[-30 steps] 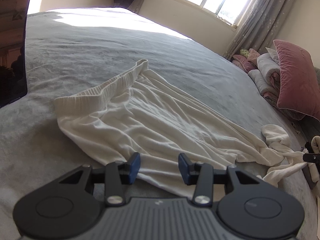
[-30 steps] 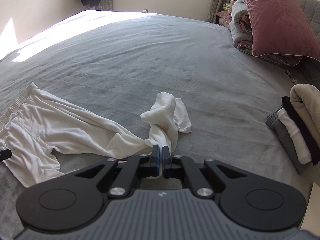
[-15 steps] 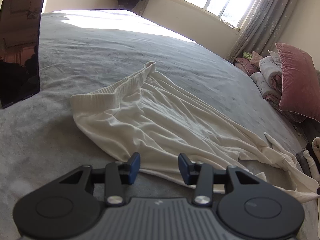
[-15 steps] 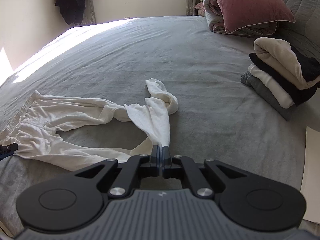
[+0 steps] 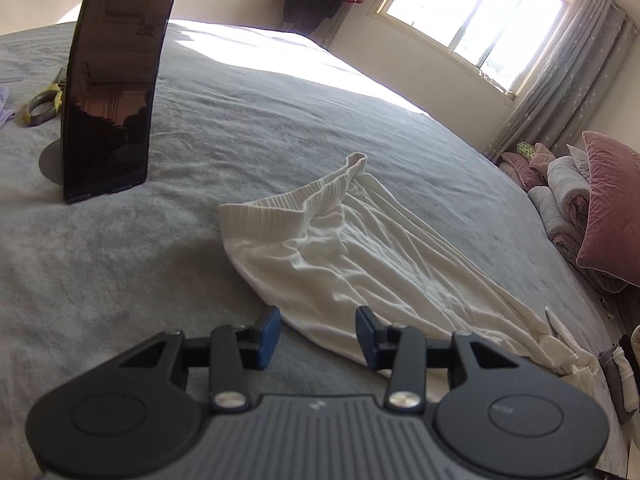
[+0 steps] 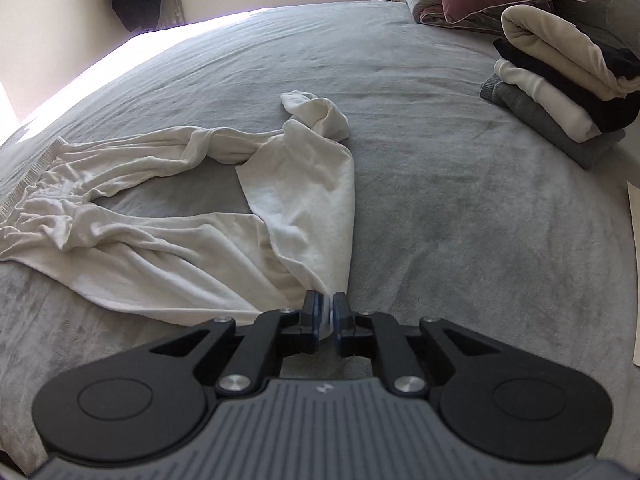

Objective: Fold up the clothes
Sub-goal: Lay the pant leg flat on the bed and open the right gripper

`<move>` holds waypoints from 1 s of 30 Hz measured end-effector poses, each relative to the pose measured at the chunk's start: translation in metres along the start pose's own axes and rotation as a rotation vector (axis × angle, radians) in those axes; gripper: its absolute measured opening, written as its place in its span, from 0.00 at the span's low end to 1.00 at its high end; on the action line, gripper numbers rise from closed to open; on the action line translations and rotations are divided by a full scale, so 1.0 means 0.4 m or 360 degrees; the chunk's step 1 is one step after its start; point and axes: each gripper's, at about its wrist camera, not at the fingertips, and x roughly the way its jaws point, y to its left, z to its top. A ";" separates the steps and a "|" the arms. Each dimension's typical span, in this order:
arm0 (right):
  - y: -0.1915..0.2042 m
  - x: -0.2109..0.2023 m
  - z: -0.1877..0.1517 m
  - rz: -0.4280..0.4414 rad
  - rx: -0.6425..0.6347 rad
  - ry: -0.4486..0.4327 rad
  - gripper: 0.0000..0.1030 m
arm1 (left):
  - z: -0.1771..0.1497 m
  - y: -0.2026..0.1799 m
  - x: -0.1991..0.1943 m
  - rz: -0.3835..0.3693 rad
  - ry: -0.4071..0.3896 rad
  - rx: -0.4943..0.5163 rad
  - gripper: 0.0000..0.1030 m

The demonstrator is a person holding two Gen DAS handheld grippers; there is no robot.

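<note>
White trousers [image 5: 360,256] lie crumpled on the grey bed [image 5: 120,264], their ribbed waistband [image 5: 292,204] toward the phone side. My left gripper [image 5: 318,334] hovers open just over the trousers' near edge, with nothing pinched. In the right wrist view the trousers [image 6: 160,240] stretch leftward, and one leg [image 6: 304,184] is pulled out flat toward me. My right gripper [image 6: 325,312] sits low at that leg's cuff. Its jaws are opening, a narrow gap shows, and the cuff's tip still lies between the pads without being pressed.
A dark phone [image 5: 112,92] stands on a round stand at the left, with a tape roll [image 5: 40,108] behind it. A stack of folded clothes [image 6: 568,84] sits at the right. Pink pillows and rolled bedding [image 5: 612,208] line the headboard side.
My right gripper sank toward the bed, drawing the trouser leg out straight, and its shut jaws have parted slightly. The left gripper drifted sideways, bringing the phone further into view; its opening is unchanged.
</note>
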 end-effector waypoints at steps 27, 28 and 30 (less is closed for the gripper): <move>0.105 0.191 0.139 -0.0051 -0.0241 -0.0094 0.03 | 0.019 0.034 0.029 0.0159 -0.0103 -0.0092 0.39; 0.098 0.188 0.140 -0.0065 -0.0226 -0.0101 0.02 | 0.015 0.031 0.028 0.0154 -0.0095 -0.0077 0.39; 0.078 0.176 0.142 -0.0099 -0.0191 -0.0119 0.02 | 0.008 0.021 0.025 0.0138 -0.0075 -0.0045 0.39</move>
